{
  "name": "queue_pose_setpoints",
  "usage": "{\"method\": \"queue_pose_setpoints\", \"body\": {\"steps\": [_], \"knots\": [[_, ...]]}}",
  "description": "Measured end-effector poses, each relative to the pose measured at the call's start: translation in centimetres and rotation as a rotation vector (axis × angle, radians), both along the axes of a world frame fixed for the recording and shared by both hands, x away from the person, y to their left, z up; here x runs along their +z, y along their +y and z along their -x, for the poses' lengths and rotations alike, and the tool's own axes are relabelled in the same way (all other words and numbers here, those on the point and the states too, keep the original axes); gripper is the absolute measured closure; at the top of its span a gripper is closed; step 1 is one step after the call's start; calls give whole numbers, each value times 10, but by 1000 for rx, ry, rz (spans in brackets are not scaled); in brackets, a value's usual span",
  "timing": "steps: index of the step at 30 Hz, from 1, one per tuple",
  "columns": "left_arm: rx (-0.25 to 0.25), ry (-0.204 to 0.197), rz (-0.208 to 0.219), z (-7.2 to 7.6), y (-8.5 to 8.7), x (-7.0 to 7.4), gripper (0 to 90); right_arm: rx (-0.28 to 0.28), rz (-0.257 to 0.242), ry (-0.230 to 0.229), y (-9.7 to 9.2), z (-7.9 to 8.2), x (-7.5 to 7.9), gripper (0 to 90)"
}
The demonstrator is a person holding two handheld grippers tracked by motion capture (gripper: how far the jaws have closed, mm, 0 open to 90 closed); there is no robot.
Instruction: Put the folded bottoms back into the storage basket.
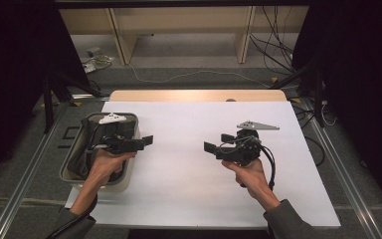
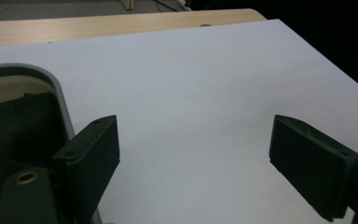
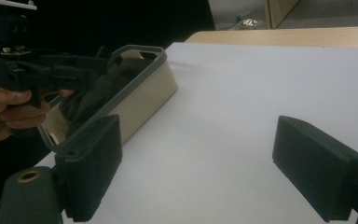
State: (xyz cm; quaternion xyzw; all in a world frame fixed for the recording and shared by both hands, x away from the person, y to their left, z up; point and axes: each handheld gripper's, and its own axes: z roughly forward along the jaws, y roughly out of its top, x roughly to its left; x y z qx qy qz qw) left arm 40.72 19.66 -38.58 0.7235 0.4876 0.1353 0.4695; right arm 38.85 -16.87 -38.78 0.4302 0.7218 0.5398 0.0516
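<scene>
Fingers (image 2: 93,154) of left gripper (image 1: 129,143) spreading wide, empty, hovering over the beige grey-rimmed plastic tub (image 1: 129,119) holding dark cloth (image 1: 87,149), probably readying to reach in. Right gripper (image 1: 218,144), equally wide and empty, waiting right of tub above white table (image 1: 179,174). Tub's long axis running away from the person.
</scene>
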Motion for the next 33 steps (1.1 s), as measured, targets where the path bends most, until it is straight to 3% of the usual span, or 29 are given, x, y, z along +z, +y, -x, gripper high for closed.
{"method": "queue_pose_setpoints", "body": {"steps": [2, 10, 14, 20, 28, 33], "knots": [[0, -15, 34, 1, -3, -2, 157, 2, -5, -4, -1, 0, 0, 163], [-37, -81, 58, 9, -17, -8, 109, -4, -28, -23, -6, 3, 1, 154], [-53, -112, 103, 13, -22, -12, 95, -7, -30, -32, -7, 4, 1, 143], [-76, -165, 125, 20, -30, -17, 83, 4, -27, -46, -10, 6, 0, 85], [-124, -209, 97, 29, -41, -22, 57, 2, -31, -69, -15, 9, 0, 60], [-144, -238, 111, 35, -44, -24, 53, 1, -26, -72, -16, 11, -2, 57]]}}
